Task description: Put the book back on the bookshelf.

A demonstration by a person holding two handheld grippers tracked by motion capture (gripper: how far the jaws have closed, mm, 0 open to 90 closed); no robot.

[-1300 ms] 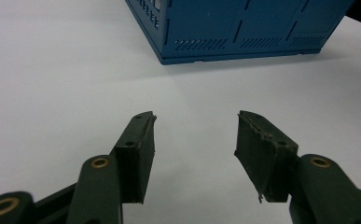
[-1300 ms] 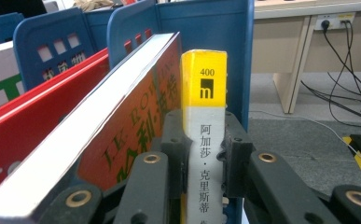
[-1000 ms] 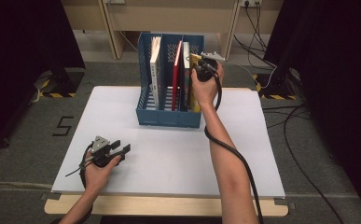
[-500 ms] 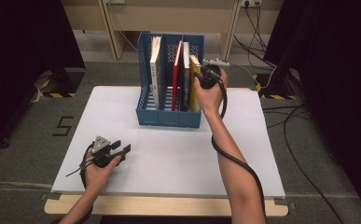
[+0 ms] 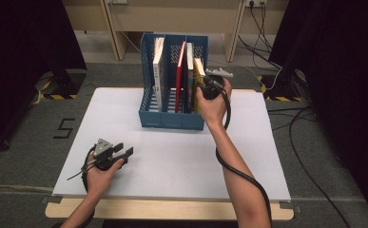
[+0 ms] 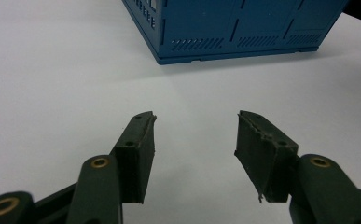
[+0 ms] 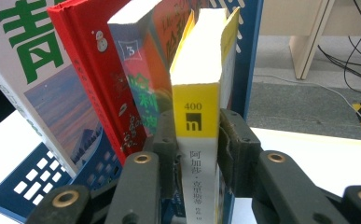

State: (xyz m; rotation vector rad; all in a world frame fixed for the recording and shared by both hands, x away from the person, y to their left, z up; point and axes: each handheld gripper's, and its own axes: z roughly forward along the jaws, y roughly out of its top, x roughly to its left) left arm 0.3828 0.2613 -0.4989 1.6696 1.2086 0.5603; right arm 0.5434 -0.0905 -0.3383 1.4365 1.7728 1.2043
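Note:
A blue file rack [image 5: 172,121] stands at the back of the white table [image 5: 172,166] with several upright books in it. A yellow paperback [image 5: 198,66] stands in its right compartment. My right gripper [image 5: 201,81] reaches it from the near side. In the right gripper view the paperback's spine [image 7: 197,102] sits between the jaws of my right gripper [image 7: 197,126]. They have just been opening, and the pads lie close beside its covers. My left gripper [image 5: 124,152] rests open and empty at the table's near left, its jaws [image 6: 194,126] pointing at the rack [image 6: 225,28].
A red book [image 5: 179,71] and a dark one stand in the middle compartment, a white book [image 5: 158,66] in the left one. The red book [image 7: 89,60] leans beside the paperback. Cables [image 5: 305,123] lie on the floor at right. A wooden desk [image 5: 172,14] stands behind.
My right hand has drawn back from the rack's top towards the near side and sunk a little, and its jaws have widened around the yellow paperback. The left hand has kept still.

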